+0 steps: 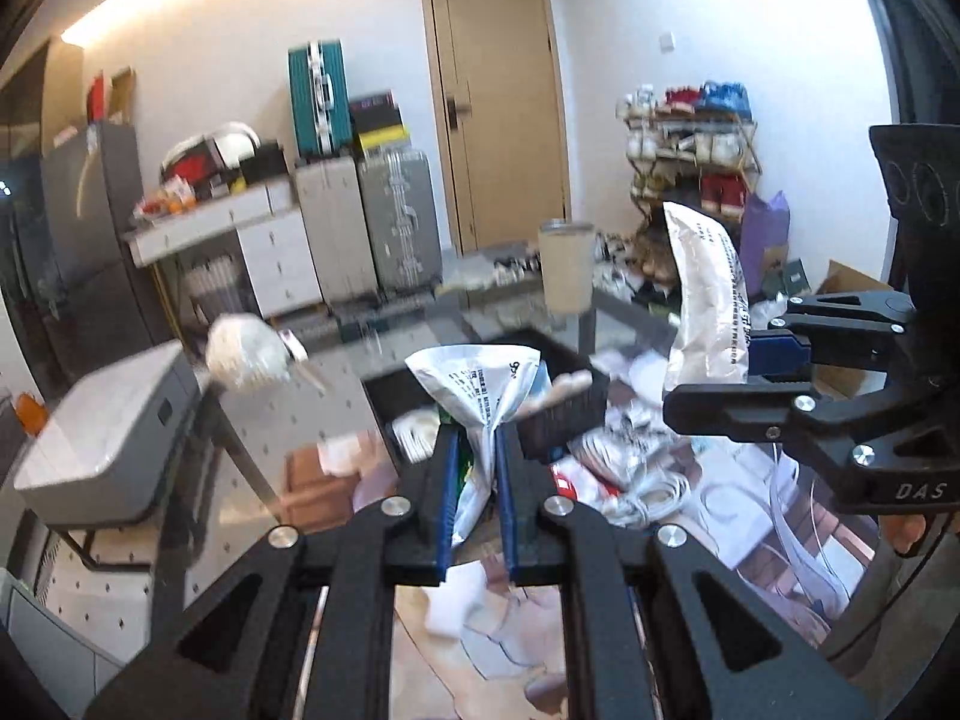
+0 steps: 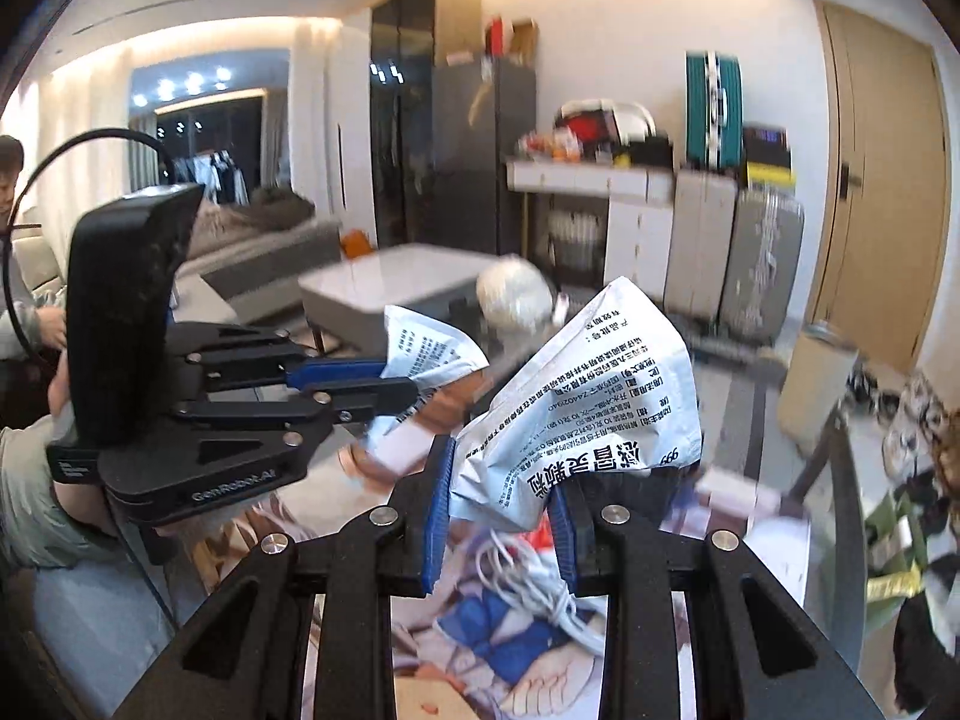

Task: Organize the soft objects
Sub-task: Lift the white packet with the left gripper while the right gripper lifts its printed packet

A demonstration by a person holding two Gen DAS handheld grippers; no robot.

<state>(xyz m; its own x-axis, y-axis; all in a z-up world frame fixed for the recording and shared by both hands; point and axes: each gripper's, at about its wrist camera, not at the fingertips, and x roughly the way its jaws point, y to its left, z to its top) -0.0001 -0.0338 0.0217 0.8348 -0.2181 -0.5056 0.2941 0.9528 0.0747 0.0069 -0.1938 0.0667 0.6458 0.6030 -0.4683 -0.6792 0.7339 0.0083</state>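
My left gripper [image 1: 478, 450] is shut on a white printed sachet [image 1: 480, 387], pinched at its lower half above the glass table. The same gripper shows in the right wrist view [image 2: 414, 381], holding that sachet [image 2: 423, 354]. My right gripper [image 2: 501, 498] is shut on a second white printed sachet [image 2: 591, 396], held up and tilted. It shows at the right of the left wrist view [image 1: 750, 354], with its sachet [image 1: 708, 300] upright. A black bin [image 1: 564, 402] sits just behind the left sachet. A white soft ball [image 1: 246, 351] lies on the table at the left.
A tan cup [image 1: 566, 267] stands at the table's far side. White cables [image 1: 642, 492] and papers lie under the glass table top [image 1: 336, 384]. Suitcases [image 1: 396, 222], a white low table [image 1: 114, 426] and a door [image 1: 498, 96] stand behind. A person [image 2: 12, 192] sits at far left.
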